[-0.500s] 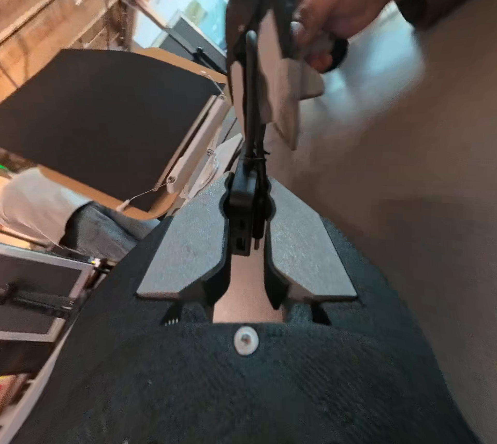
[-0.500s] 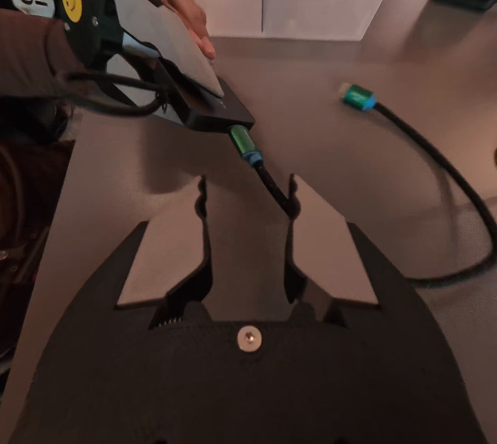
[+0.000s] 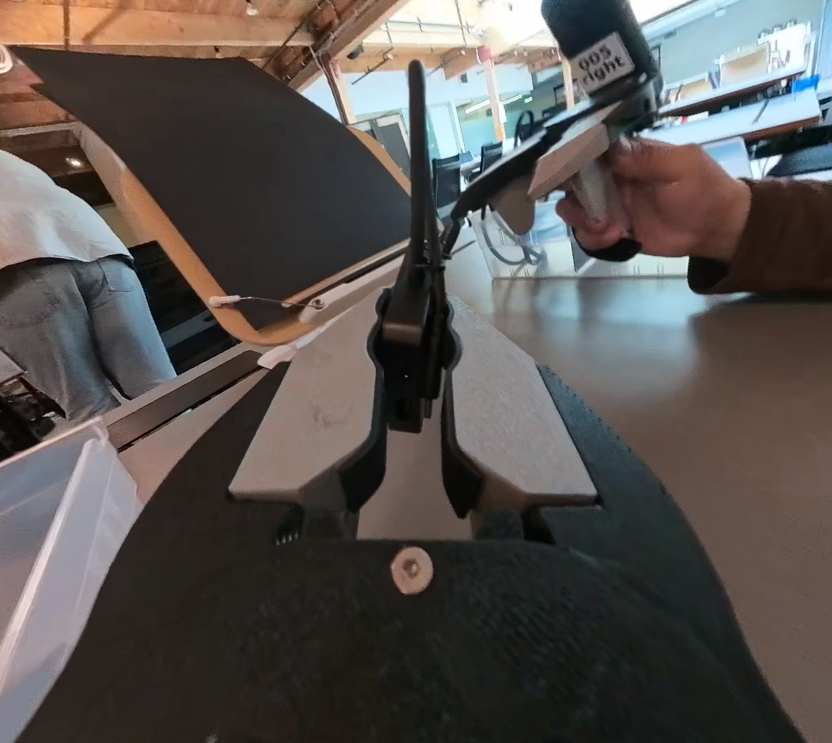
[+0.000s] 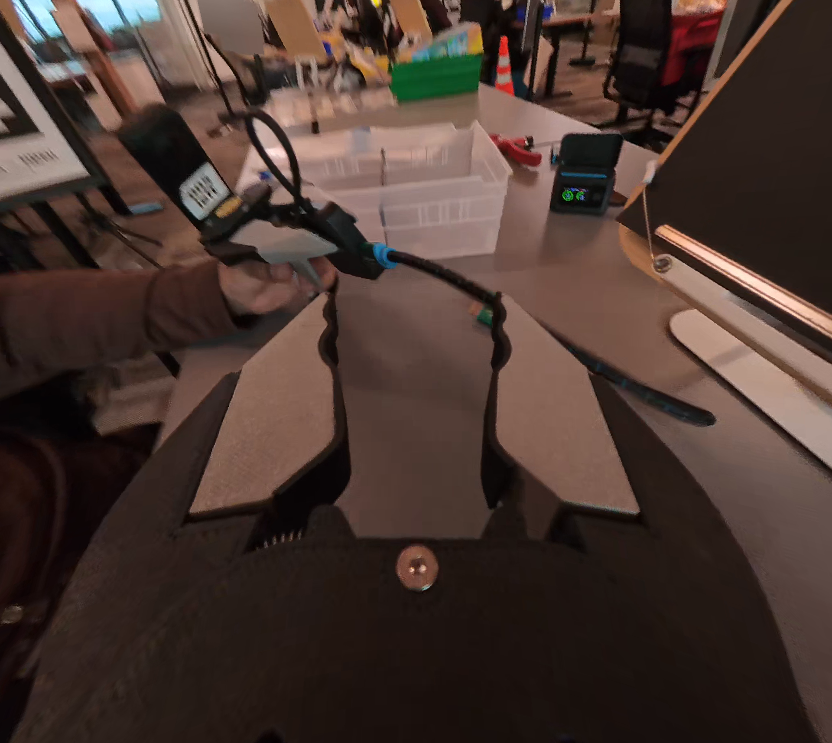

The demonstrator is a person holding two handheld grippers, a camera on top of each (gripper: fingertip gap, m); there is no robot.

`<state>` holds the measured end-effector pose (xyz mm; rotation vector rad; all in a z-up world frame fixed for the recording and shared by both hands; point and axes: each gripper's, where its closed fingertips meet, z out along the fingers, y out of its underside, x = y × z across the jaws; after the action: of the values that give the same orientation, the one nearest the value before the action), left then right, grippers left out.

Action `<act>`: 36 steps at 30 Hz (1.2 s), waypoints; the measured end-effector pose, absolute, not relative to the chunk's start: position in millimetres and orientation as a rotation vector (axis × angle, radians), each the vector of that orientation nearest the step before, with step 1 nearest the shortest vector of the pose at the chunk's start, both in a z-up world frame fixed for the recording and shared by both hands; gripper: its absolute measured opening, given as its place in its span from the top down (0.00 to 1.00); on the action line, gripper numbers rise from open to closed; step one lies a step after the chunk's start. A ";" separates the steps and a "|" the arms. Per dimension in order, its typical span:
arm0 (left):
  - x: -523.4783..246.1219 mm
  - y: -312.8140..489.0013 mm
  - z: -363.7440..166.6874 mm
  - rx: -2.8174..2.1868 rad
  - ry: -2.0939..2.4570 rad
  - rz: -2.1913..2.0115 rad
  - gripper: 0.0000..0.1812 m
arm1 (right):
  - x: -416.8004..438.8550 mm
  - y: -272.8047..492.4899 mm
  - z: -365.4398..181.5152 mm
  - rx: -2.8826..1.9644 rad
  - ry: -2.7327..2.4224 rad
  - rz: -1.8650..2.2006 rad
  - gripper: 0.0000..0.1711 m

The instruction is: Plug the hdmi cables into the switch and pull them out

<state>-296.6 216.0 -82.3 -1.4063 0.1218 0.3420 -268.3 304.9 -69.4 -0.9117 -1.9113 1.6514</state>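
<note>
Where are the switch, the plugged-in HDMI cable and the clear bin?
switch (image 3: 405, 343): left wrist view, its black edge between the tongs.
HDMI cable (image 4: 441, 273): right wrist view, braided length behind the blue collar.
clear bin (image 4: 450, 217): right wrist view, its front wall.

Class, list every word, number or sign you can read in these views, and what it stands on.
I do not copy writing; these bear it.
White label on the right gripper, on its black body: legible print.
Pale label on the left gripper: blurred.
Screen of the black device: too small to read.
</note>
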 end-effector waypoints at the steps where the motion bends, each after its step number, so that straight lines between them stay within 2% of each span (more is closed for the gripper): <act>1: -300.3 212.9 -78.3 -1.384 0.091 0.336 0.90 | -265.8 306.9 -64.4 -0.920 -1.889 1.715 0.64; 5: -314.3 196.6 -60.5 -1.256 -0.033 0.236 0.90 | -253.6 300.9 -53.9 -0.880 -1.862 1.952 0.64; 7: -312.8 194.8 -58.0 -1.228 -0.040 0.187 0.90 | -243.8 280.8 -60.0 -0.861 -1.985 2.065 0.60; 9: -301.0 198.4 -56.2 -1.206 0.000 0.119 0.90 | -247.3 265.5 -72.2 -0.877 -2.050 2.044 0.54; 13: -269.3 208.5 -49.9 -1.164 0.085 -0.010 0.90 | -255.2 238.8 -86.6 -0.838 -2.100 1.972 0.54; 17: -241.6 220.9 -52.0 -1.175 0.179 -0.070 0.90 | -259.1 224.8 -100.8 -0.805 -2.158 1.871 0.61; 19: -236.7 225.6 -56.2 -1.197 0.197 -0.092 0.90 | -257.7 221.7 -103.3 -0.768 -2.165 1.851 0.72; 20: -235.9 226.7 -57.8 -1.205 0.198 -0.105 0.90 | -254.2 219.6 -102.7 -0.738 -2.176 1.861 0.83; 22: -237.2 227.6 -60.4 -1.222 0.185 -0.128 0.90 | -254.0 221.9 -103.5 -0.738 -2.182 1.815 0.90; 27: -239.9 238.2 -76.1 -1.316 0.182 -0.049 0.89 | -255.2 231.2 -98.7 -0.753 -2.135 1.774 0.86; 33: -241.1 243.6 -85.6 -1.370 0.159 -0.083 0.88 | -251.0 234.6 -104.8 -0.749 -2.203 1.733 0.90; 36: -253.0 241.1 -80.5 -1.344 0.110 0.000 0.82 | -252.8 241.8 -104.1 -0.749 -2.192 1.661 0.90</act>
<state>-253.0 241.1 -80.5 -1.3438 0.1100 0.0002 -252.8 241.8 -104.1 -0.7492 -2.1916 1.6611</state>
